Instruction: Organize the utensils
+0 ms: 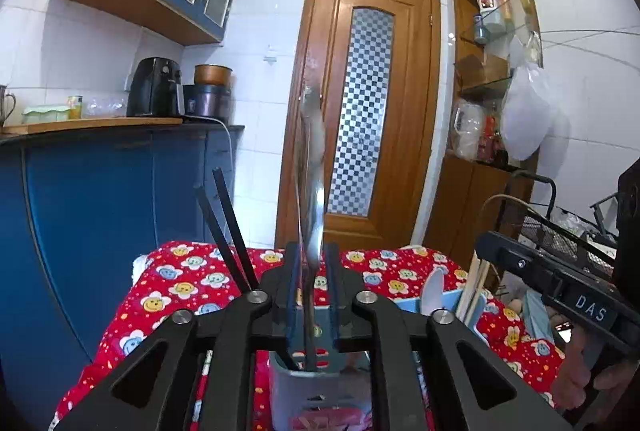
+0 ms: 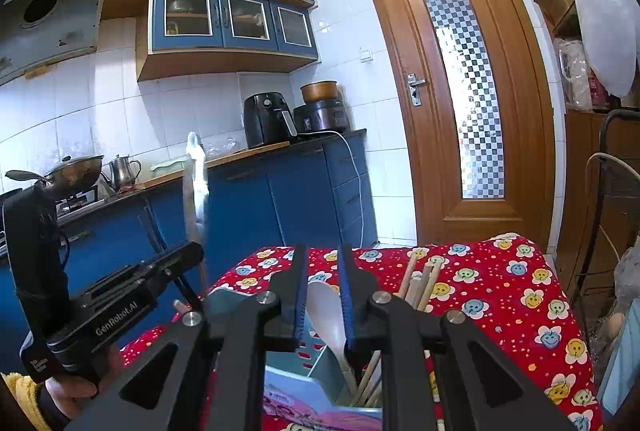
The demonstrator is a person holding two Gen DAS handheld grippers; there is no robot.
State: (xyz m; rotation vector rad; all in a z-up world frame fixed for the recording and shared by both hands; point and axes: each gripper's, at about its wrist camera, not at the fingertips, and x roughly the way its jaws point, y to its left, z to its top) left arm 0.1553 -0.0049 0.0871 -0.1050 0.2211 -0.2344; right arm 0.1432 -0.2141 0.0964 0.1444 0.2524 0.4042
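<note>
**Over the utensil caddy: both grippers at the compartments**

Between the left gripper's [image 1: 313, 283] blue pads stands a metal spoon [image 1: 314, 191], upright, handle end down inside the caddy [image 1: 320, 387]. Jaws stand narrow, a slight gap either side of the handle; whether the pads still press it cannot be told. Spoon bowl reaches well above the fingertips, blurred against the door [image 1: 360, 103].

Just left of that gripper, two black chopsticks [image 1: 230, 227] lean up out of the same caddy.

Right gripper [image 2: 323, 295] frames a white spoon [image 2: 330, 315] standing in a caddy [image 2: 288, 391] compartment. Jaws slightly apart; the right pad looks to touch the bowl's edge, the left clear of it. Grip uncertain.

Just right of the fingers, wooden chopsticks [image 2: 420, 283] stand bundled in the next compartment.

Caddy sits on a red flower-print cloth [image 2: 500, 291]. Its front is cut off by both grippers' linkages; lower utensil ends hidden inside.

Left gripper body shows at the right view's left edge, a hand [image 2: 76, 387] under it; the metal spoon there is smeared.
</note>
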